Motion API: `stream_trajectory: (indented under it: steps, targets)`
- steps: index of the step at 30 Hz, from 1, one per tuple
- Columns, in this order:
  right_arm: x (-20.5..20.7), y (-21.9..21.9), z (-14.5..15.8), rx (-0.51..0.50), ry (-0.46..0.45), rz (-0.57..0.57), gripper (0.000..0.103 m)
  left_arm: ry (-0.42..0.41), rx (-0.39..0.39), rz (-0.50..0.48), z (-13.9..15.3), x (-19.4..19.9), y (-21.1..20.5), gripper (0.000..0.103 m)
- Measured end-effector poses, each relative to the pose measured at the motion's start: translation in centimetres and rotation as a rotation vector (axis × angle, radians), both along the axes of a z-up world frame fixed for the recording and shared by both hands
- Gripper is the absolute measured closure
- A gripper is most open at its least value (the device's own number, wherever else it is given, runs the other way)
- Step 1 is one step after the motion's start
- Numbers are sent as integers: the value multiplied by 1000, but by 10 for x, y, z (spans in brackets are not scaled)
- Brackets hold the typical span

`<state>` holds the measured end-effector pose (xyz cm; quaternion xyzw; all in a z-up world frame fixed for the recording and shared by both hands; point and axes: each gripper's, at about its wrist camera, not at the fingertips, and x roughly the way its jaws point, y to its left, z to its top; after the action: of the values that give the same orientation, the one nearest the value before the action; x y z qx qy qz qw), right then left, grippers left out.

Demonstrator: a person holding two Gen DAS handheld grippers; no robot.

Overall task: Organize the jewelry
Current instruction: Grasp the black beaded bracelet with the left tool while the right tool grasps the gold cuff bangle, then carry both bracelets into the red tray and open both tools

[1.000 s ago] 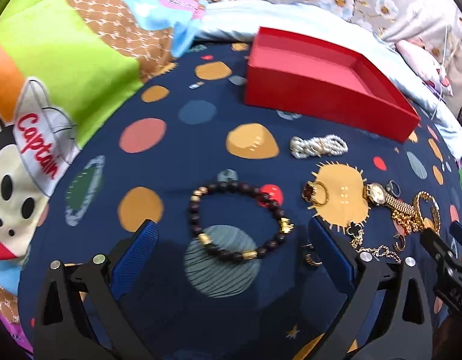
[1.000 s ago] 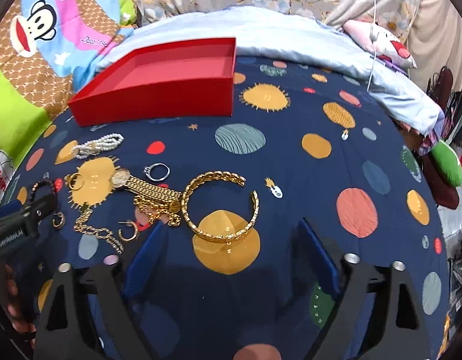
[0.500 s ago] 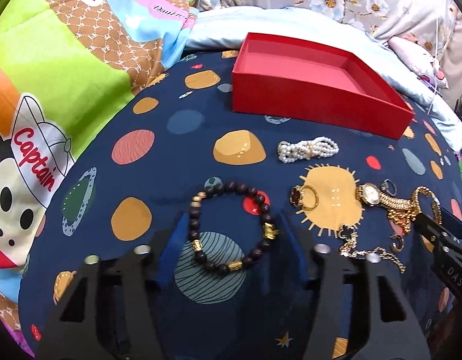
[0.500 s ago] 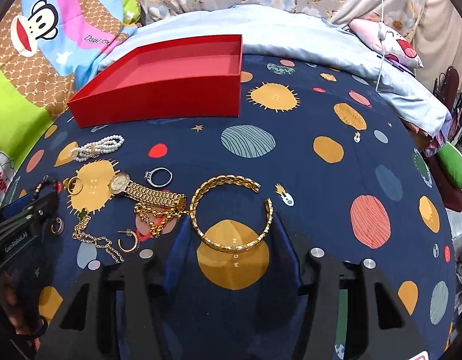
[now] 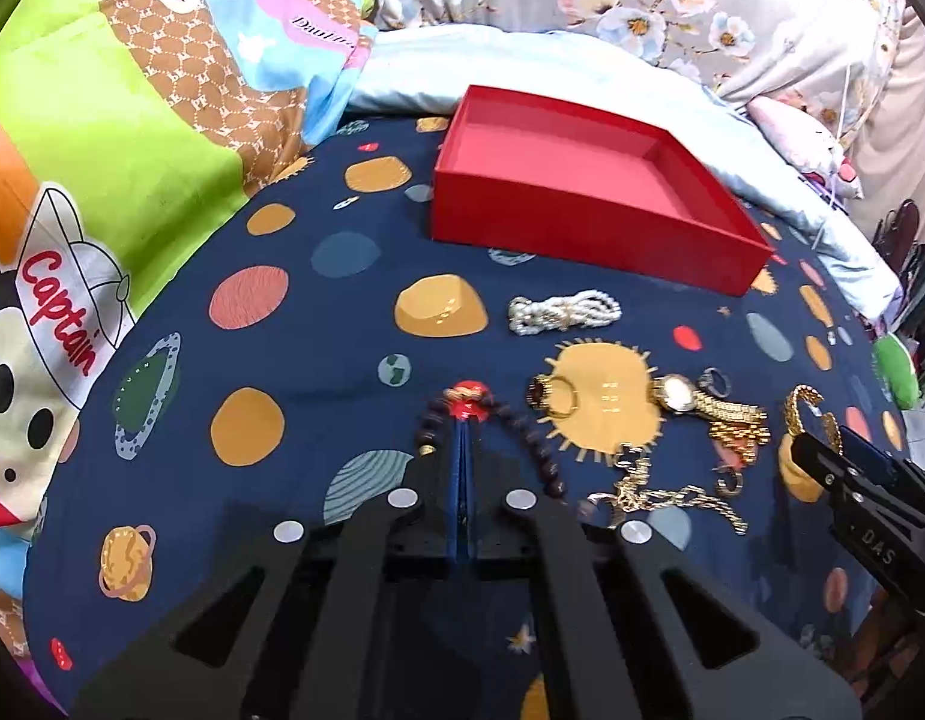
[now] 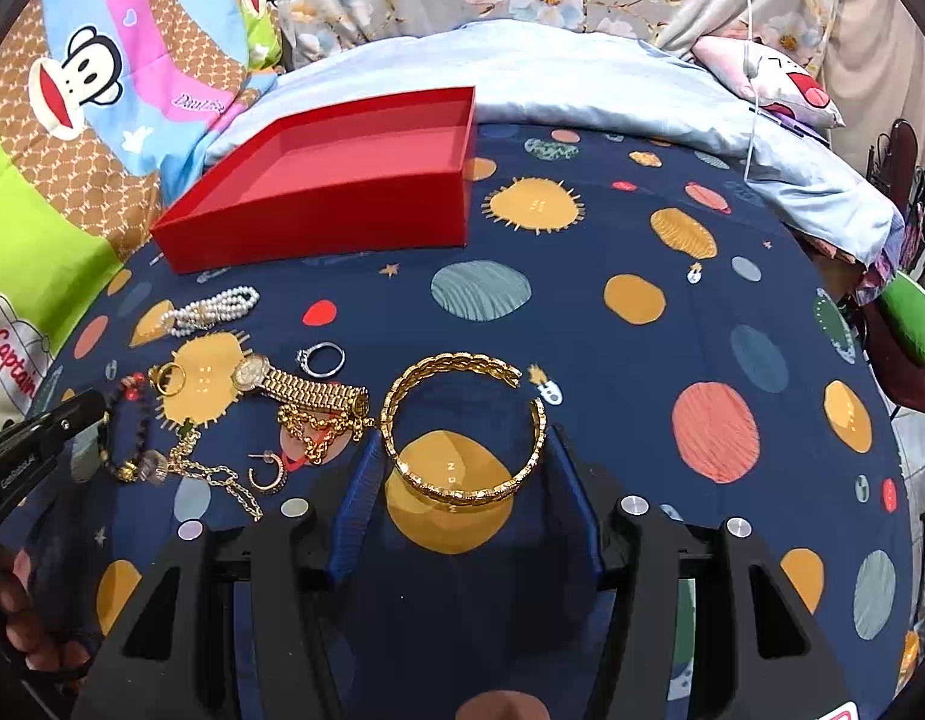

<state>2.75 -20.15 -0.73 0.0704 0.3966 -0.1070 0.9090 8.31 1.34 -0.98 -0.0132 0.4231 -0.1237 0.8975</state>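
Note:
My left gripper (image 5: 462, 420) is shut, its blue pads pressed together over the dark beaded bracelet (image 5: 522, 426), whose beads bunch around the fingertips. My right gripper (image 6: 462, 450) is open, its blue pads on either side of the gold open bangle (image 6: 462, 426), which lies flat on the navy bedspread. The empty red tray (image 5: 582, 222) stands behind the jewelry and also shows in the right wrist view (image 6: 318, 240). The left gripper (image 6: 72, 414) shows at the left edge of the right wrist view.
Between the grippers lie a pearl bracelet (image 5: 564, 312), a gold ring (image 5: 552, 396), a gold watch (image 6: 300, 387), a silver ring (image 6: 324, 357), a gold chain (image 6: 222, 474) and a hoop earring (image 6: 270, 474). Pillows and a folded blue blanket (image 6: 582, 90) sit behind the tray.
My left gripper has closed from wide open onto the beaded bracelet. My right gripper has moved forward and narrowed around the gold bangle.

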Motion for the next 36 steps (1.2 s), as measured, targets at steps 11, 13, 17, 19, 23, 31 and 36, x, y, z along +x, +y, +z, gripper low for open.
stream_trajectory:
  steps: [11, 13, 17, 19, 23, 31, 36]
  targets:
    - [-9, -2, 12, 5, -36, 3, 49, -44, -19, -11, 22, -11, 1, 103]
    - [-9, -2, 12, 10, -37, 3, 49, 5, -26, -13, 15, -4, 1, 101]
    - [-10, -2, 11, 8, -34, 4, 49, 57, 2, 30, -5, 7, 3, 75]
    - [-10, -3, 10, 8, -32, 3, 49, 63, 19, 43, -11, 8, 4, 76]
    - [-8, 0, 8, 10, -27, 10, 49, 49, 48, 41, -15, 9, 3, 77]
    - [-7, 2, 10, 16, -32, 17, 49, 37, 39, 21, -13, 7, 3, 96]
    - [-3, -3, 24, 21, -59, 24, 49, 13, -29, -8, 16, 4, 6, 97]
